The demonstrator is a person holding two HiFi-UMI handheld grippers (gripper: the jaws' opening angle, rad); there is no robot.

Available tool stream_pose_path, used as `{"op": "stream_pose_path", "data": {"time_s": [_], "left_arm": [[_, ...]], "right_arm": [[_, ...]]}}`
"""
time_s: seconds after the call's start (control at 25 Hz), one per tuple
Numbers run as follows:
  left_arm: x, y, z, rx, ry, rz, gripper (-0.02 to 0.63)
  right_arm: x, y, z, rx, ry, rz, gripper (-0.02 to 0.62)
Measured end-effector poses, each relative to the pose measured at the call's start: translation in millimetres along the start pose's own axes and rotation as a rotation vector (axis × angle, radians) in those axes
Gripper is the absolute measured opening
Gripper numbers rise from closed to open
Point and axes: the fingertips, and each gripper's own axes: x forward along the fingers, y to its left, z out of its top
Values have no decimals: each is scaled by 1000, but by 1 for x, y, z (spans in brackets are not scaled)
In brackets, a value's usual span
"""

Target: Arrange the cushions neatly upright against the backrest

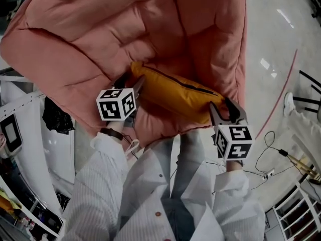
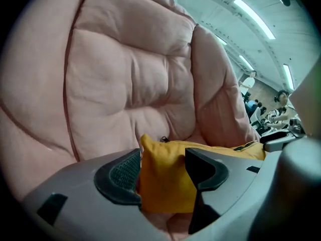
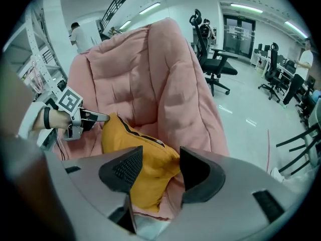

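Note:
A mustard-yellow cushion [image 1: 175, 92] with a dark zip lies across the seat of a big pink padded lounge chair [image 1: 125, 24], leaning low against its backrest [image 2: 125, 74]. My left gripper [image 1: 136, 87] is at the cushion's left end. Its jaws stand open with the cushion's corner [image 2: 165, 179] between them. My right gripper [image 1: 225, 110] is at the right end, also open, with the other corner [image 3: 145, 169] between its jaws and a gap showing beside the right jaw. In the right gripper view the left gripper [image 3: 93, 117] touches the cushion's far tip.
The pink chair's side wings [image 3: 185, 99] rise on both sides of the cushion. A white rack [image 1: 20, 134] stands at the left. Cables [image 1: 266, 159] lie on the glossy floor at the right, by a red line [image 1: 281, 94]. Black office chairs [image 3: 215, 59] and people stand farther off.

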Motion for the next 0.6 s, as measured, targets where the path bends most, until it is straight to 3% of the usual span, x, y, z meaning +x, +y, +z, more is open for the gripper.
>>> {"op": "stream_pose_path", "data": {"time_s": [0.24, 0.4, 0.6], "left_arm": [[13, 4, -5, -29, 27, -16, 295], [19, 6, -10, -62, 49, -23, 308], [19, 2, -12, -113, 57, -56, 279]], "right_arm": [[2, -10, -6, 57, 29, -62, 229], [5, -10, -15, 156, 70, -25, 227], [8, -6, -18, 183, 86, 2, 213]]}}
